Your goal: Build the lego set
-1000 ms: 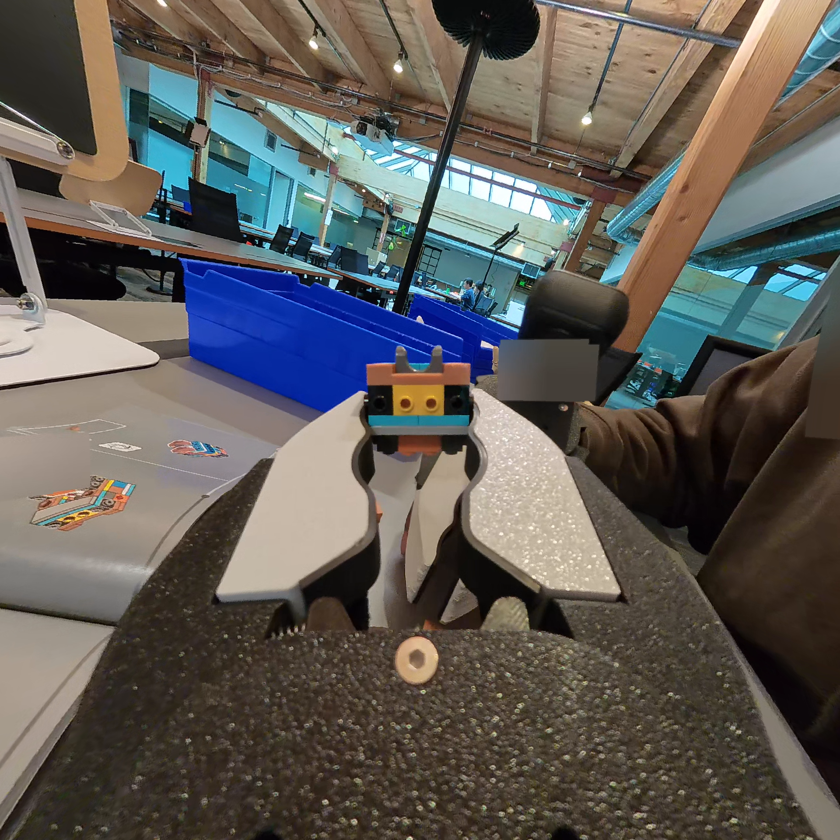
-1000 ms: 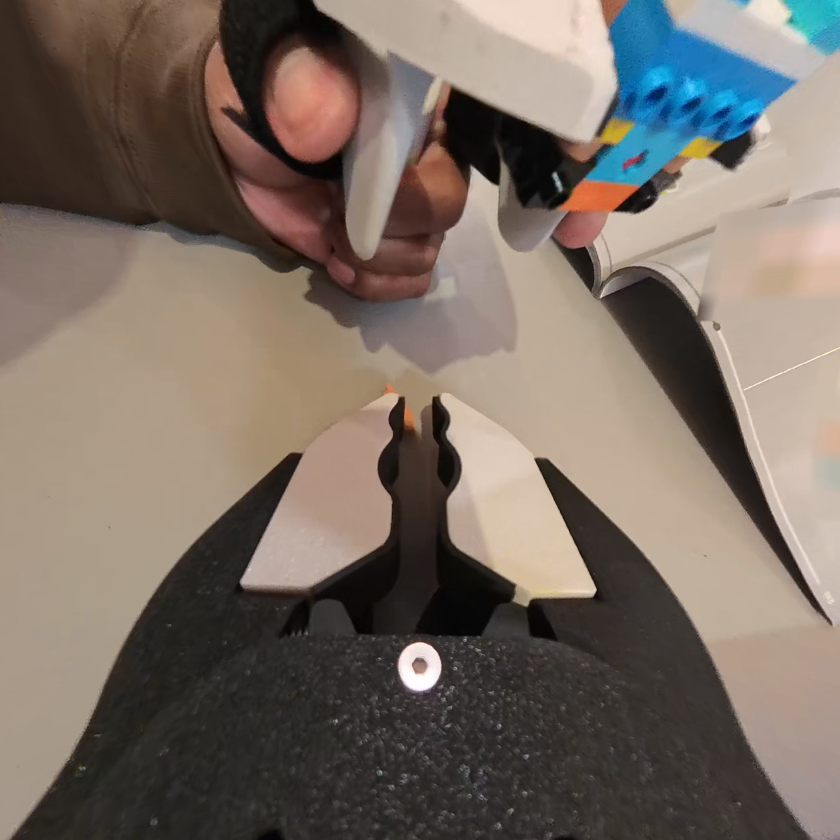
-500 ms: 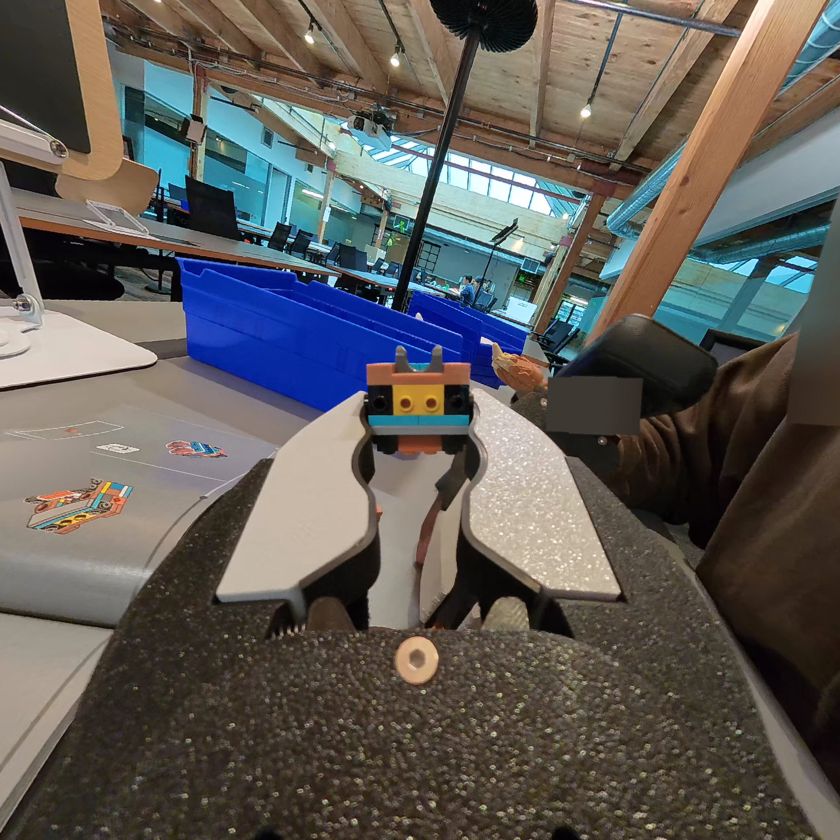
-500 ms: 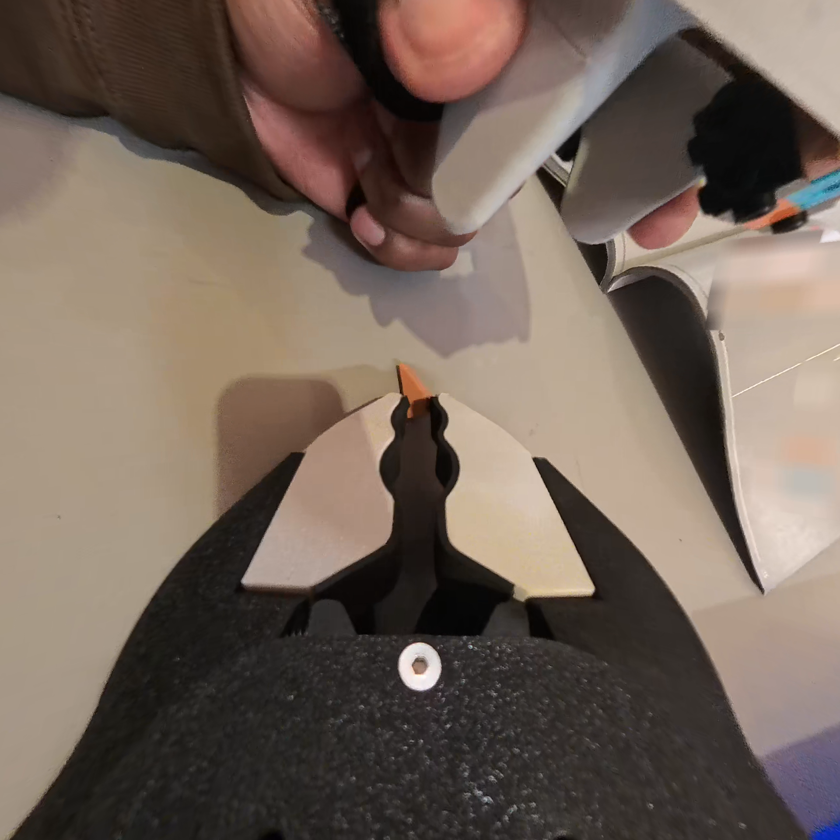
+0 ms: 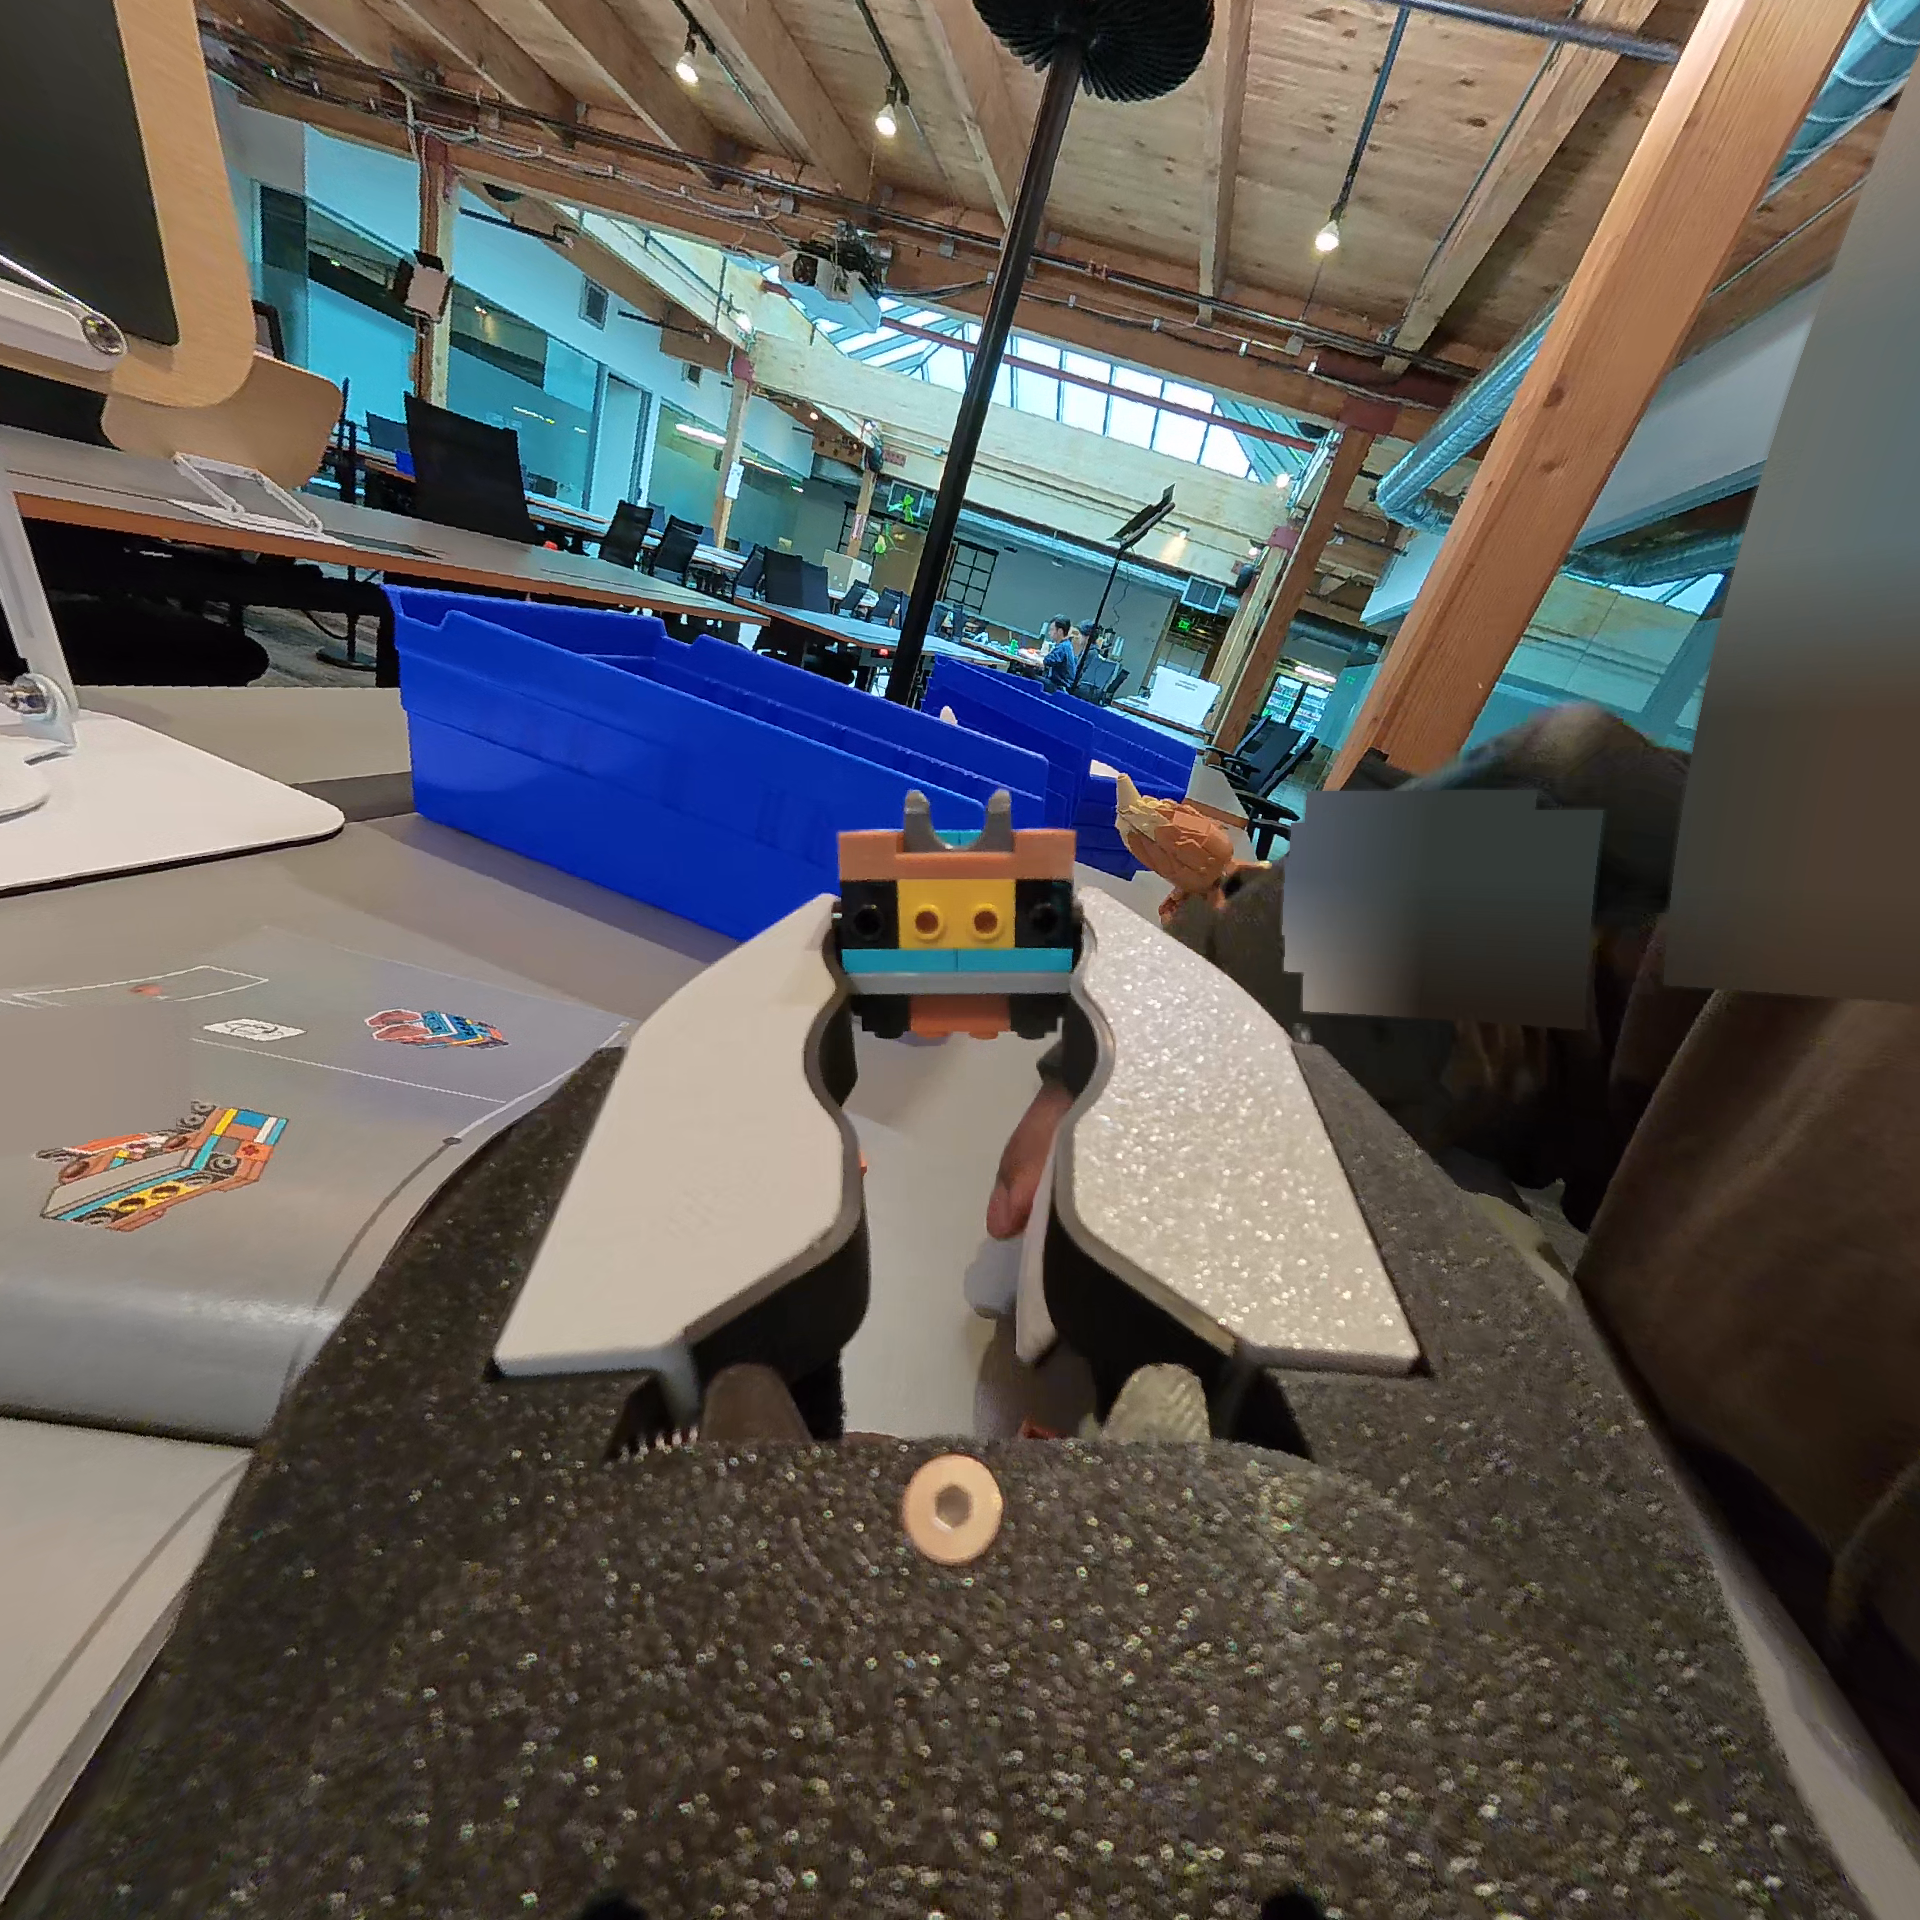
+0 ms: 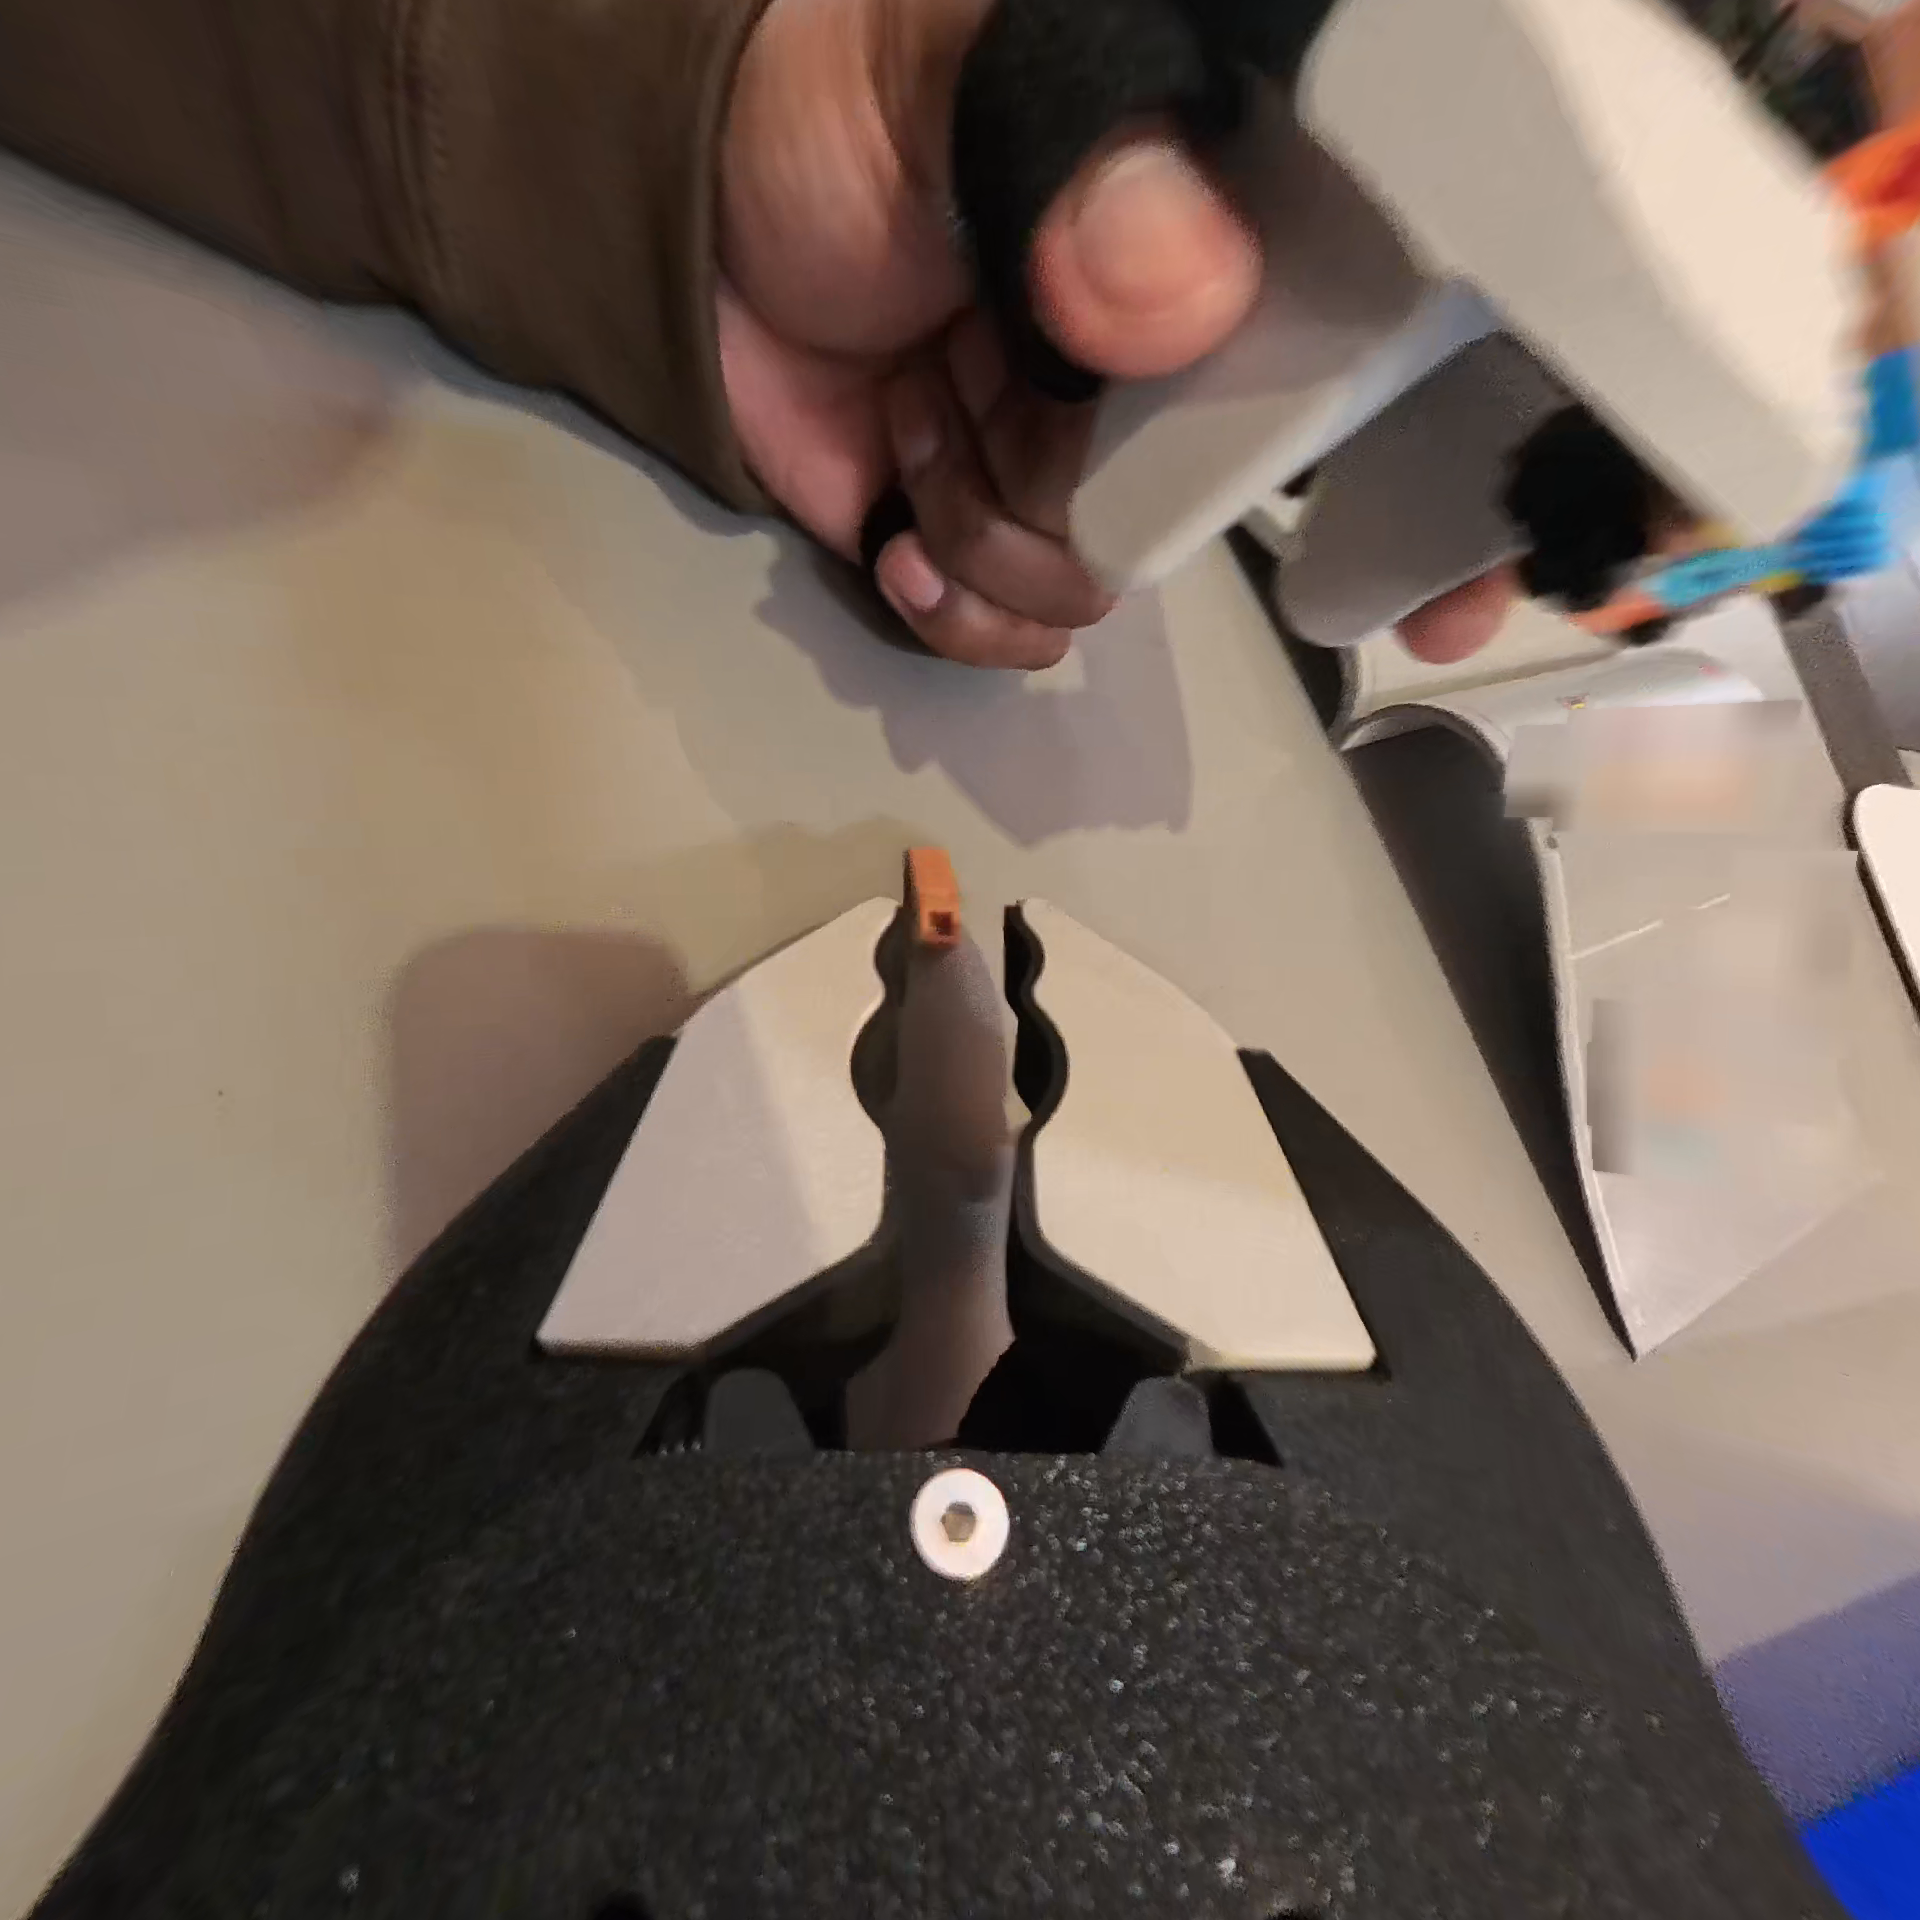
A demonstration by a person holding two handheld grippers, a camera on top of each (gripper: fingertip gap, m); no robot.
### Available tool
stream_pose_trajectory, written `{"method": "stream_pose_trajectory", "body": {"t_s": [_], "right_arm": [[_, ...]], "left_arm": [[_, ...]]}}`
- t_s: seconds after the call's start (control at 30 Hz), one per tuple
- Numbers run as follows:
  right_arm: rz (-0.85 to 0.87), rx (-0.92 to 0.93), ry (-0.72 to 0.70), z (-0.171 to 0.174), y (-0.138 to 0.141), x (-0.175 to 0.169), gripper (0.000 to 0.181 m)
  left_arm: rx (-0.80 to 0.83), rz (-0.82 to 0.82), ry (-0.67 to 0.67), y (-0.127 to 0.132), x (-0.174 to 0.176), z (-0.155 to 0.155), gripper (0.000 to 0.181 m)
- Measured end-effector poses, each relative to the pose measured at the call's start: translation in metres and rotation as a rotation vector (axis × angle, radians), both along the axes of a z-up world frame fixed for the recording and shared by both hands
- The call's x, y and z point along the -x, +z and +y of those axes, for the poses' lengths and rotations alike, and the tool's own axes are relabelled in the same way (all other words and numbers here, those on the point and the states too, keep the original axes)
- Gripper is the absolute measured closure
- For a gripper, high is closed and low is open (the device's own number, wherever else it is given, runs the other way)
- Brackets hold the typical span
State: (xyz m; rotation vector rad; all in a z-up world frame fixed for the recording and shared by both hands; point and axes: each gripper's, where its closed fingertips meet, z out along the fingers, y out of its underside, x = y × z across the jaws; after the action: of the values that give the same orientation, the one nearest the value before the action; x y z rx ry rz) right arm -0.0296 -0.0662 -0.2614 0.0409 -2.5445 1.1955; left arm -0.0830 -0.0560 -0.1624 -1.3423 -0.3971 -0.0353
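Note:
My left gripper [image 5: 954, 940] is shut on a small lego model [image 5: 954, 914] of brown, yellow, black and teal bricks with two grey horns on top, held above the grey table. My right gripper [image 6: 951, 909] is open just above the table [image 6: 312, 831]. A tiny orange lego piece [image 6: 930, 899] sits between its fingertips, close to the left one, with a gap to the right one. I cannot tell whether the piece rests on the table. The left gripper and its model [image 6: 1714, 561] show blurred at the upper right of the right wrist view, held by a hand [image 6: 883, 312].
An open instruction booklet [image 5: 260, 1091] lies left of the left gripper and also shows in the right wrist view [image 6: 1714, 1039]. Blue bins [image 5: 675, 748] stand behind it. A white monitor base [image 5: 135, 800] is at the far left. A brown-sleeved arm [image 5: 1714, 1195] is at the right. About 11 cm separates my left fingertips from my right.
My right gripper has opened and the orange piece it pinched now shows free between the tips. The left gripper still holds the model, which shifted right in the right wrist view.

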Motion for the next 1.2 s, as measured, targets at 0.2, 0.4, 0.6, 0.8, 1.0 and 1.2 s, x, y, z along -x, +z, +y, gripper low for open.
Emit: {"method": "stream_pose_trajectory", "body": {"t_s": [0.2, 0.4, 0.6, 0.8, 1.0, 1.2], "right_arm": [[-0.079, 0.423, -0.106, 0.012, 0.068, 0.027, 0.156], [-0.27, 0.662, -0.049, 0.016, 0.098, 0.02, 0.148], [-0.342, 0.731, 0.008, 0.022, 0.109, 0.013, 0.147], [-0.368, 0.74, 0.042, 0.022, 0.11, 0.007, 0.147], [-0.331, 0.703, 0.051, 0.024, 0.106, 0.004, 0.145], [-0.311, 0.668, 0.067, 0.021, 0.101, 0.0, 0.145]], "left_arm": [[-0.002, -0.004, -0.064, 0.0, -0.011, 0.006, 0.144], [0.002, 0.048, -0.155, 0.003, -0.031, 0.016, 0.145], [0.022, 0.074, -0.18, 0.001, -0.036, 0.018, 0.145], [0.105, 0.156, -0.22, -0.008, -0.048, 0.025, 0.145], [0.132, 0.208, -0.239, -0.01, -0.055, 0.028, 0.145], [0.133, 0.215, -0.253, -0.01, -0.058, 0.029, 0.145]]}}
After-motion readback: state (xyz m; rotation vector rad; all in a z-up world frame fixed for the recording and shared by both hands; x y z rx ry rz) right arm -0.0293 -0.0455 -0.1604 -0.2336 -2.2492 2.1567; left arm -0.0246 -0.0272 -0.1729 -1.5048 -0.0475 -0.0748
